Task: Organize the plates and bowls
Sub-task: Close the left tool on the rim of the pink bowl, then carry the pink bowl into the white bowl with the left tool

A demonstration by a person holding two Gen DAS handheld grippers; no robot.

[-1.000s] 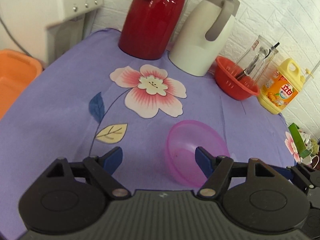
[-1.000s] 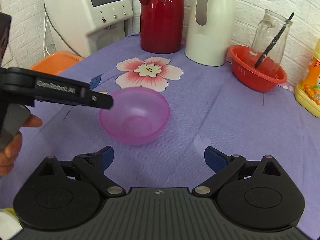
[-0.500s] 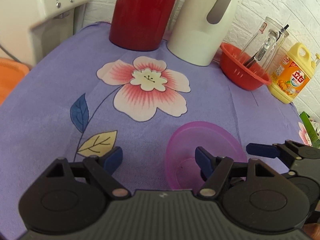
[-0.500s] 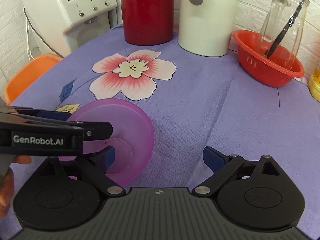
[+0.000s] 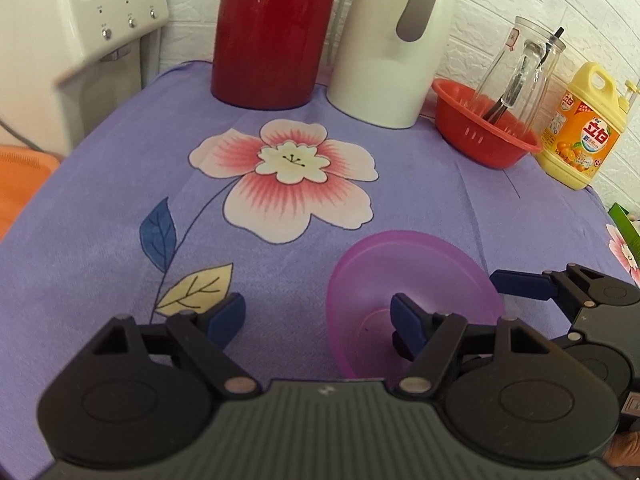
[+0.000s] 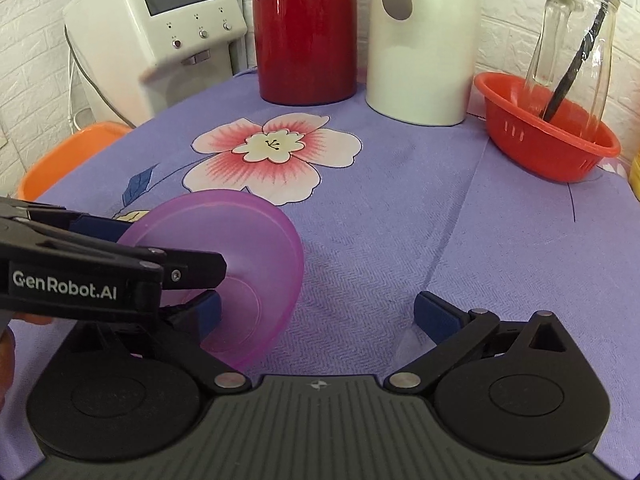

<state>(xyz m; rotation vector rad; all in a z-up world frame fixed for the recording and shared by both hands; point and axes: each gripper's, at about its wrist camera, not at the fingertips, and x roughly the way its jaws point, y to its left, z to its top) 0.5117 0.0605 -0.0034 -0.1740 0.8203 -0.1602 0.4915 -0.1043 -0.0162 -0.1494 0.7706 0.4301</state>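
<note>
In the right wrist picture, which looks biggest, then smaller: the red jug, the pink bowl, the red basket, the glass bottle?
1. Red jug, cut off at the top.
2. Pink bowl, though nearest the camera.
3. Red basket and glass bottle: too alike to rank.

Bright even light; glare on red flask (image 5: 272, 32); fisheye bending, dark corners; sharp focus.

Both wrist views close, angled down (side by side), sharing pink bowl (image 5: 412, 292), wall.
</note>
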